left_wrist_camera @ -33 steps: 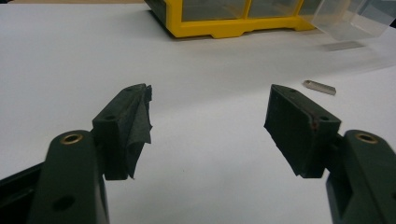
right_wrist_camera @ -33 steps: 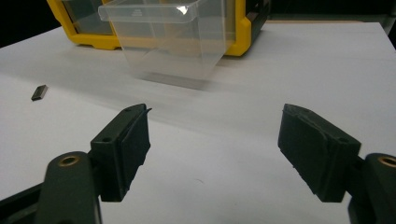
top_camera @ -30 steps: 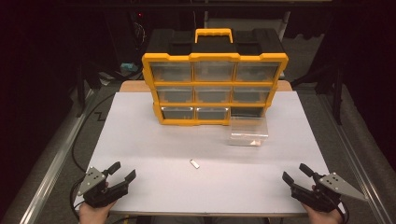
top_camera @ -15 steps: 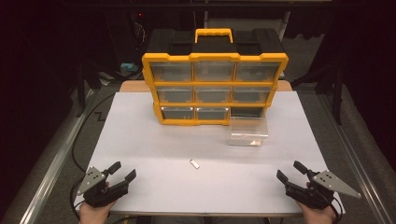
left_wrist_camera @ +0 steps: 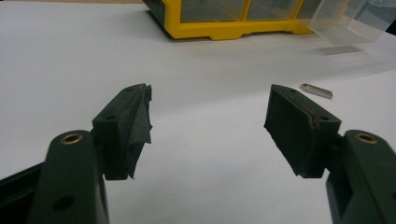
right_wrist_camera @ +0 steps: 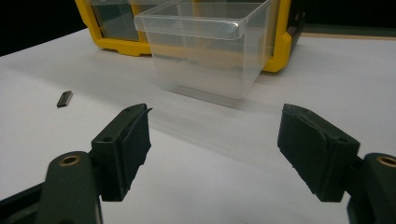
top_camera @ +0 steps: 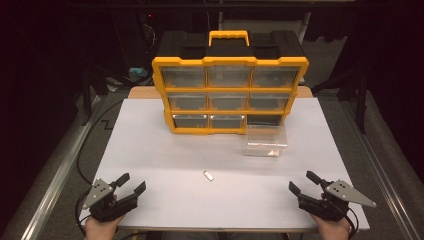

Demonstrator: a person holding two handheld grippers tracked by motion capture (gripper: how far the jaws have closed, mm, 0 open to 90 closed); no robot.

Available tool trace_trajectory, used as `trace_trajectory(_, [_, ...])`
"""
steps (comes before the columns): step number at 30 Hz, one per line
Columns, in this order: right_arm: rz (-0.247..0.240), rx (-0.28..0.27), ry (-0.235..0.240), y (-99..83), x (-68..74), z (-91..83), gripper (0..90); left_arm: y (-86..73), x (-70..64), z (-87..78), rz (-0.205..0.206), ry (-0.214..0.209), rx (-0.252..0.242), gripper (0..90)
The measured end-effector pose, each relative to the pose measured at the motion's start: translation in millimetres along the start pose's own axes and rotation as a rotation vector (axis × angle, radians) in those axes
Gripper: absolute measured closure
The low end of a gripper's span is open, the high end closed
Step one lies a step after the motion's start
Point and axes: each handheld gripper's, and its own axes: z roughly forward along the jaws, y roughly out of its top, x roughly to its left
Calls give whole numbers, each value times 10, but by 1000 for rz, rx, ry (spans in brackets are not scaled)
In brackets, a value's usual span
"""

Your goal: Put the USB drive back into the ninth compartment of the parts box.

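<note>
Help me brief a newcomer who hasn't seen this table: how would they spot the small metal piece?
Start at the yellow drawer cabinet at the back of the white table. Come toward the near edge, past the clear plastic drawer standing in front of the cabinet. The small metal piece lies alone mid-table, left of that drawer: flat, silvery and far smaller than anything else.
</note>
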Motion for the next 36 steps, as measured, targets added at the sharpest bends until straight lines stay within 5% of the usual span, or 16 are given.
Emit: trace_trajectory(36, [-46, 21, 104, 76, 278, 327, 267, -2, -3, 13, -1, -9, 4, 322])
